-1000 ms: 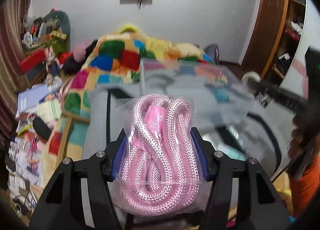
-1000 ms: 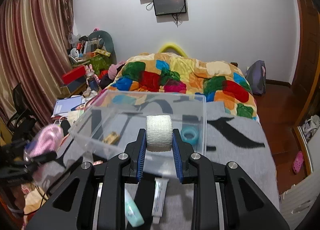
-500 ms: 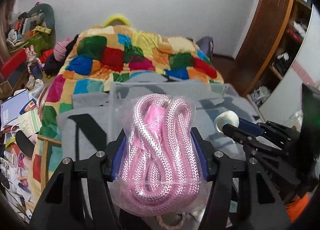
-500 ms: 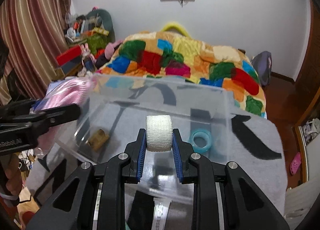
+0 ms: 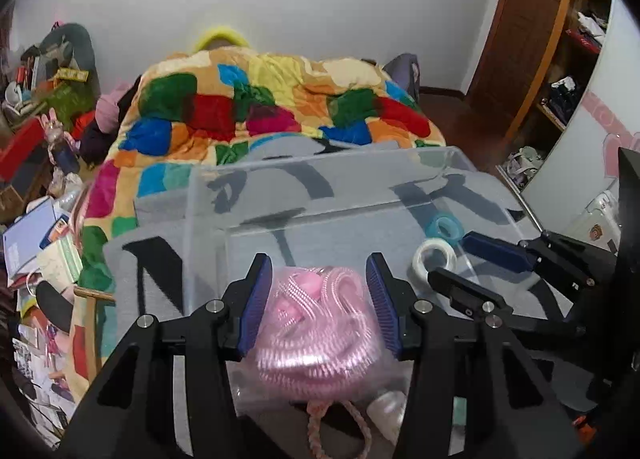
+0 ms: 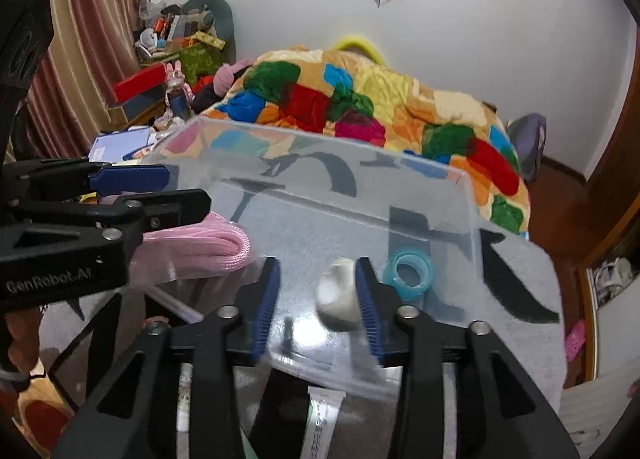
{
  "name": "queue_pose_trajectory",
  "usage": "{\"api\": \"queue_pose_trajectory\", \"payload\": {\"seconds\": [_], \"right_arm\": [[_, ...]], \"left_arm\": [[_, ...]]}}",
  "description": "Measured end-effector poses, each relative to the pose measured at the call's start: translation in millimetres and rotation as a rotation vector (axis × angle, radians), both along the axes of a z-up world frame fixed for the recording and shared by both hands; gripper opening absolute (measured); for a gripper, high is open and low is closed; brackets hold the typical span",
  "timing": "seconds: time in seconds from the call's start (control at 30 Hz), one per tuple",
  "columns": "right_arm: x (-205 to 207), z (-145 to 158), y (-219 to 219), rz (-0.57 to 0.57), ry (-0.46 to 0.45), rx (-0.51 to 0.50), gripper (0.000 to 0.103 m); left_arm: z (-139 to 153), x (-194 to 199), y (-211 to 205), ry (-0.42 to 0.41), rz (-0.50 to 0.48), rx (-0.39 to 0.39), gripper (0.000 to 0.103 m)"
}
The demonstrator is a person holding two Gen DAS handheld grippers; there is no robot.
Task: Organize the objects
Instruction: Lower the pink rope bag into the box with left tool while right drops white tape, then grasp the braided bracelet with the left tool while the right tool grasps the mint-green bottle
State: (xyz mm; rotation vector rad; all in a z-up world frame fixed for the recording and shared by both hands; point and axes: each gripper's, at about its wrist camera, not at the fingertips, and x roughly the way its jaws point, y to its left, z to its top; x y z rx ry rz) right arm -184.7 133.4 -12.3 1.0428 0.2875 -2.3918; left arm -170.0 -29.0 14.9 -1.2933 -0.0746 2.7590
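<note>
A clear plastic bin (image 5: 320, 179) stands on the grey blanket; it also shows in the right wrist view (image 6: 320, 139). My left gripper (image 5: 318, 299) is open over the bin, and the bagged pink rope (image 5: 320, 335) lies blurred below its spread pads, apart from them. The rope shows in the right wrist view (image 6: 196, 247) under the left gripper (image 6: 160, 191). My right gripper (image 6: 318, 299) is open; the white bandage roll (image 6: 338, 299) lies blurred below it in the bin. The roll (image 5: 434, 257) and right gripper (image 5: 460, 259) show in the left view. A blue tape ring (image 6: 408, 271) sits in the bin.
A bed with a colourful patchwork quilt (image 5: 260, 99) lies behind the bin. Tubes (image 6: 320, 423) lie on the blanket in front of the bin. A pink braided cord (image 5: 340, 427) lies near the left gripper. Cluttered shelves (image 6: 172, 39) stand at the left, a wooden wardrobe (image 5: 540, 39) at the right.
Both grippers moved over the bin and opened. The pink rope left the left pads and dropped lower. The bandage roll left the right pads and dropped into the bin.
</note>
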Motion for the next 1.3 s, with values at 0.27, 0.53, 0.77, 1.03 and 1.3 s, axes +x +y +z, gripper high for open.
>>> {"api": "queue_pose_trajectory", "payload": {"seconds": [0.27,0.53,0.77,1.03,1.3], "right_arm": [[37,29,23,-0.005,0.109,-0.028,0.065],[76,29,42,0.018,0.126,-0.029,0.069],[101,-8,41,0.084,0.021,-0.038,0.066],[92,-38,28,0.155,-0.078,-0.010,0.038],[93,-57,20,0.187,-0.108,0.034,0.031]], "left_arm": [[35,44,-9,0.116,0.046,-0.030,0.089],[19,81,-13,0.094,0.058,-0.101,0.097],[-33,96,-15,-0.019,0.035,-0.080,0.092],[-65,87,-11,-0.096,0.009,-0.065,0.053],[-79,64,-4,-0.118,-0.014,-0.039,0.046]]}}
